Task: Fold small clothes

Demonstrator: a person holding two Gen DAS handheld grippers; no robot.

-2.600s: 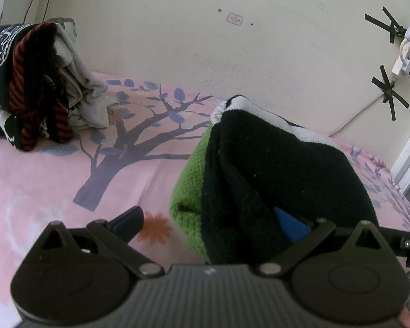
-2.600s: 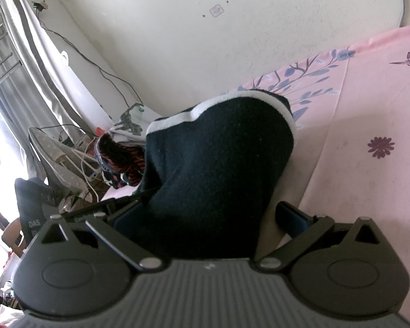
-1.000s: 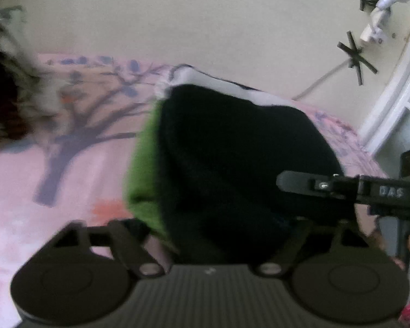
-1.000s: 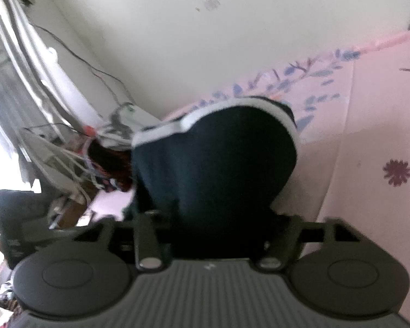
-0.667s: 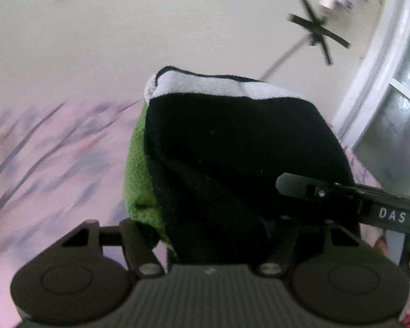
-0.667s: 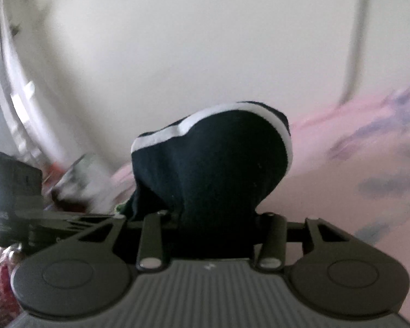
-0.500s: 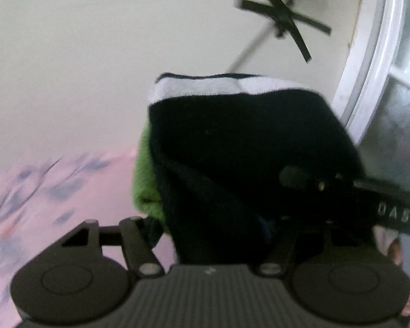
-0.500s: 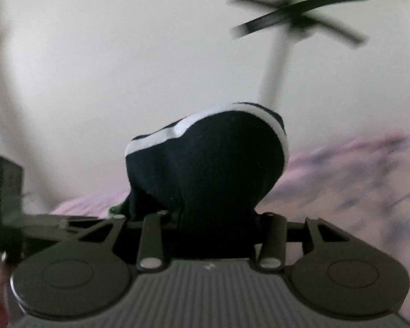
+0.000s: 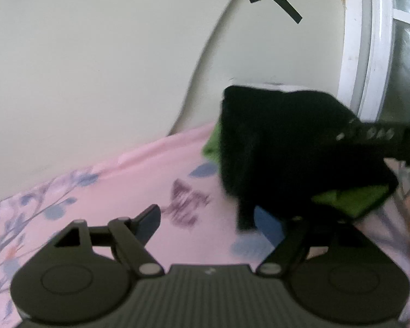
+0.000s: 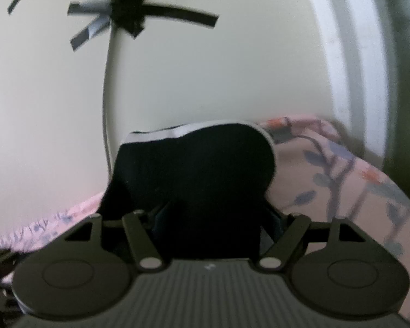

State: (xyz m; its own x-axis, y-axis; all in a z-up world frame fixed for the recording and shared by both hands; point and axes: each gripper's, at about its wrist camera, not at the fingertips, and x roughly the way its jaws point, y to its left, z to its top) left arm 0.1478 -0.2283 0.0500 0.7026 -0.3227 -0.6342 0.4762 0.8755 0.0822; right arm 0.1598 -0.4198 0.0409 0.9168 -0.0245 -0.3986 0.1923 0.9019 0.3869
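Left gripper (image 9: pixel 209 222) now spread wide, released from the black-and-green garment (image 9: pixel 281 150), which hangs ahead and to its right above the pink sheet (image 9: pixel 109 186). Right gripper (image 10: pixel 217 218) still pinching the folded garment (image 10: pixel 194 169); probably handed over for one-handed placement.

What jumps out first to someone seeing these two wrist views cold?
The folded black knit garment with a white band and green lining, dead centre in the right wrist view, clamped in the right gripper above the pink floral bedsheet. Then the open left gripper, beside the garment. Black tape crosses pin a cable to the cream wall.
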